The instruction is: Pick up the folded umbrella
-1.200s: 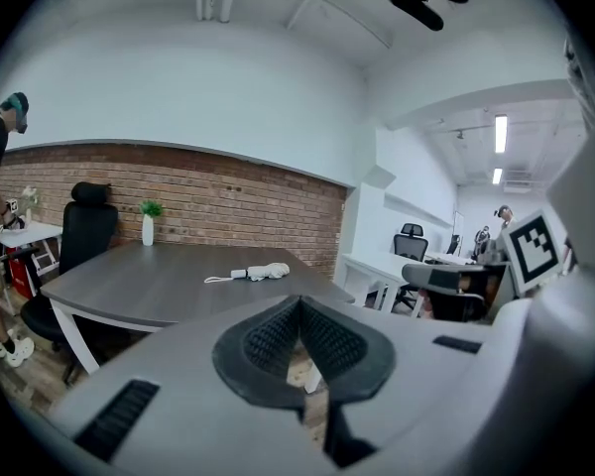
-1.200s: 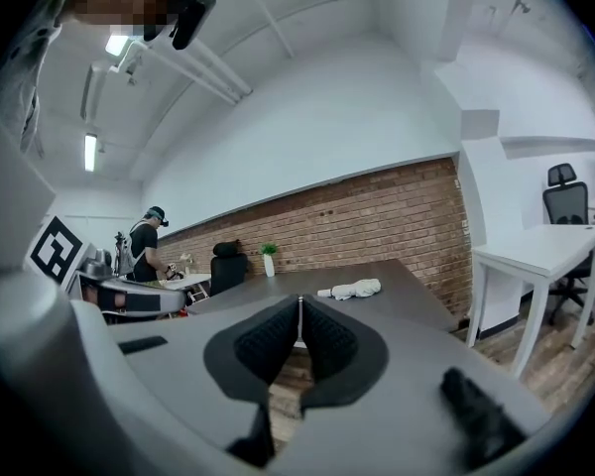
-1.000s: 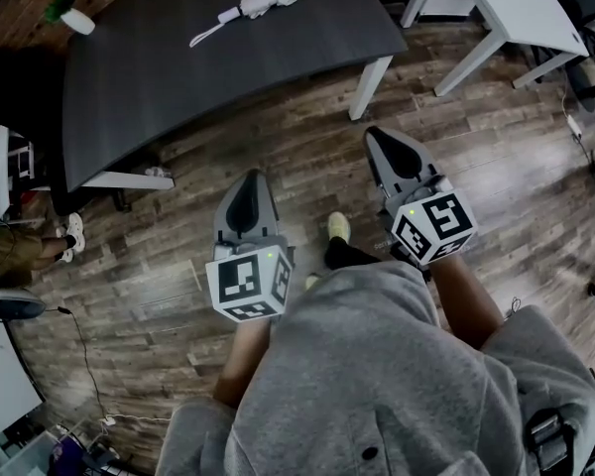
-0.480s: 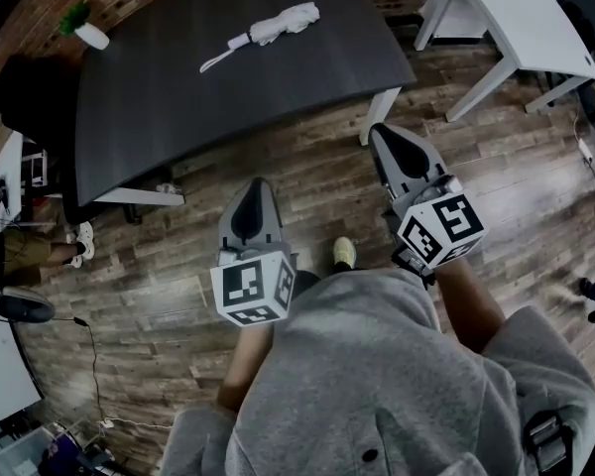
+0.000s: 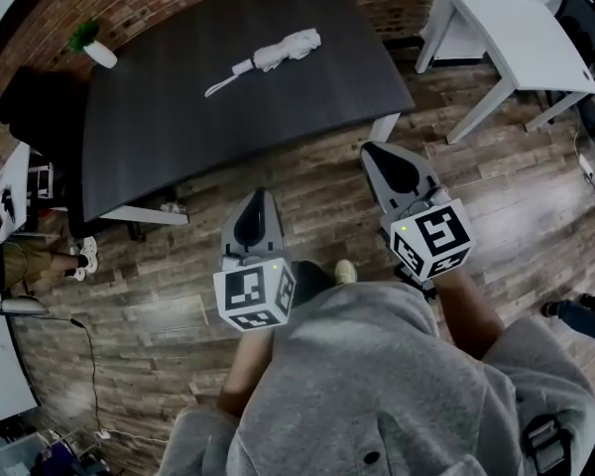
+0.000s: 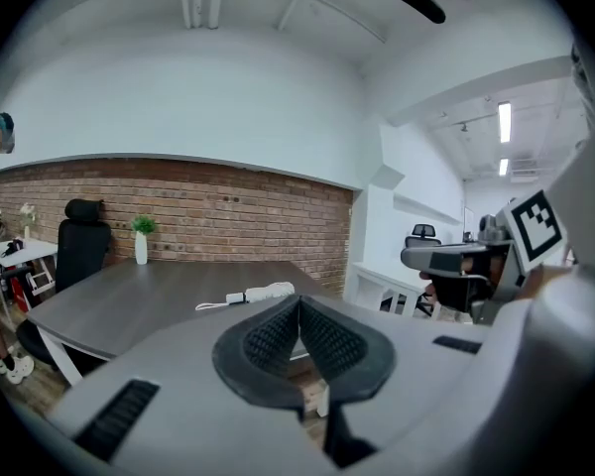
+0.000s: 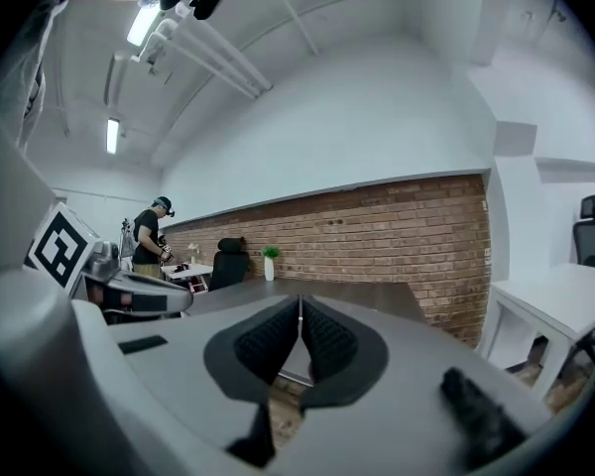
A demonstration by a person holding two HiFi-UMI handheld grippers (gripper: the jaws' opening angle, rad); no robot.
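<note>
Both tongs are clenched on nothing: the left gripper [image 5: 259, 198] and the right gripper [image 5: 377, 155] hang over the wood floor at mid-frame in the head view. They are well apart from the one folded umbrella [image 5: 286, 50], which lies on the one dark table [image 5: 178, 117] at upper middle. The likely slip is arriving with shut jaws, which would shove the white bundle along the tabletop or catch only its strap. One potted plant [image 5: 91, 46] stands at upper left.

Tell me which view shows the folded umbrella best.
Head view: the whole folded umbrella lies on the dark table. The left gripper view shows it small beyond the claw; the right gripper view shows none of it.
</note>
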